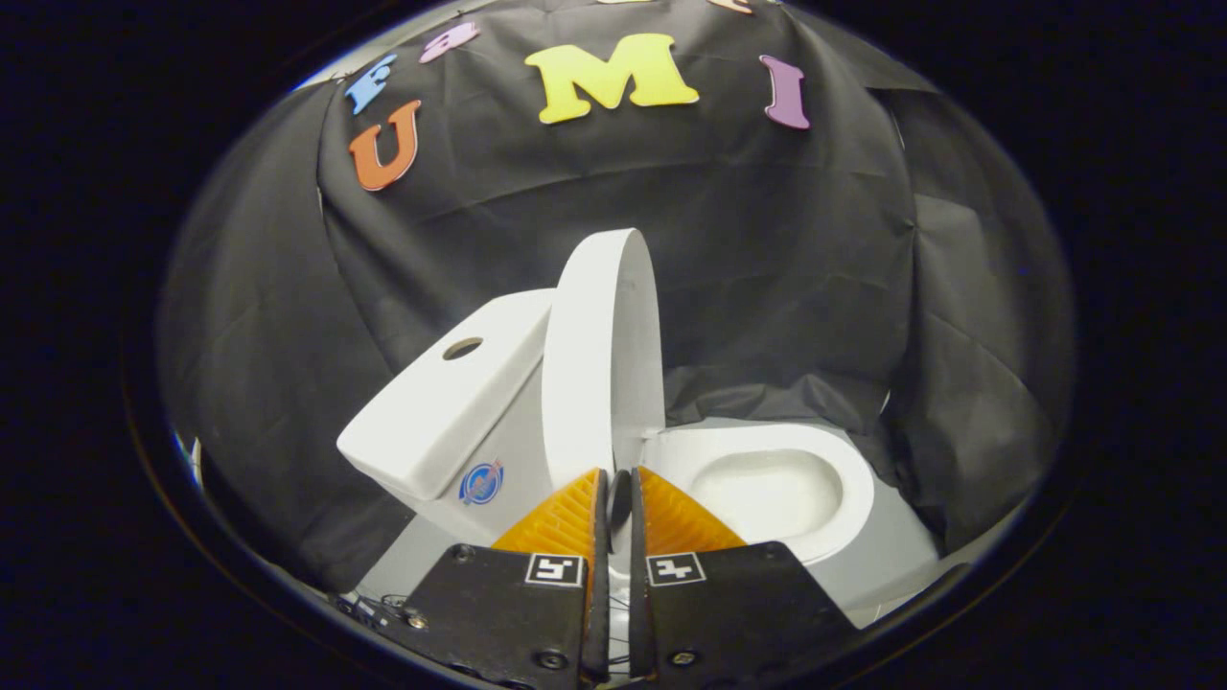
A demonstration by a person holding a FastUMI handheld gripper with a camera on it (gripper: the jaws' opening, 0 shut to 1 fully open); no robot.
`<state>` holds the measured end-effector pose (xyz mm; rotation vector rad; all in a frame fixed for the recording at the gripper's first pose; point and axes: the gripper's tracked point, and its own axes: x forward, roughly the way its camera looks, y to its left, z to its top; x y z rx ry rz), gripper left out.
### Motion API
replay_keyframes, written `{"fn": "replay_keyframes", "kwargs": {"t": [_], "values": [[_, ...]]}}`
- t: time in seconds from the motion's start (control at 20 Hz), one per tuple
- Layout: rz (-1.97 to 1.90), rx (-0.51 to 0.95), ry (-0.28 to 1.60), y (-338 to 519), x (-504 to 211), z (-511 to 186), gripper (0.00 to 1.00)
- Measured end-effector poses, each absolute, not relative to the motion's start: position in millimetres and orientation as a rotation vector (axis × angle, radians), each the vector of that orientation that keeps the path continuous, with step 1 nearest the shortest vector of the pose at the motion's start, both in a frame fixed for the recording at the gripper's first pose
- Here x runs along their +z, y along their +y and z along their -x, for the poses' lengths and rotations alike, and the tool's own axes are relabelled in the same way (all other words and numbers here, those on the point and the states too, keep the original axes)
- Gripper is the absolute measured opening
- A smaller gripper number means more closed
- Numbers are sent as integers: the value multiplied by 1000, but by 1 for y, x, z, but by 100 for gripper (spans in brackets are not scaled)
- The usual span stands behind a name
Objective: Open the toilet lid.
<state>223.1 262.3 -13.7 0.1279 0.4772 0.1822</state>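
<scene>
The white toilet has its lid (599, 355) raised and standing nearly upright, leaning back toward the tank (451, 393). To the right of the lid the oval bowl (767, 489) lies uncovered inside its rim. My gripper (619, 474) is just in front of the lid's lower edge, near the hinge, with its fingers drawn together to a thin slit. A small dark oval spot shows in that slit at the tips. Whether the tips touch the lid I cannot tell.
Black cloth hangs behind the toilet and drapes down around it on both sides. The tank top has a round hole (462, 348), and a small round sticker (481, 482) sits on the tank's front. The toilet stands on a pale floor (901, 565).
</scene>
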Motion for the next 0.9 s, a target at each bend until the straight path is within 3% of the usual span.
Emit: {"fn": "replay_keyframes", "kwargs": {"t": [0.9], "values": [[42,230,470,320,-17,-229,11]]}}
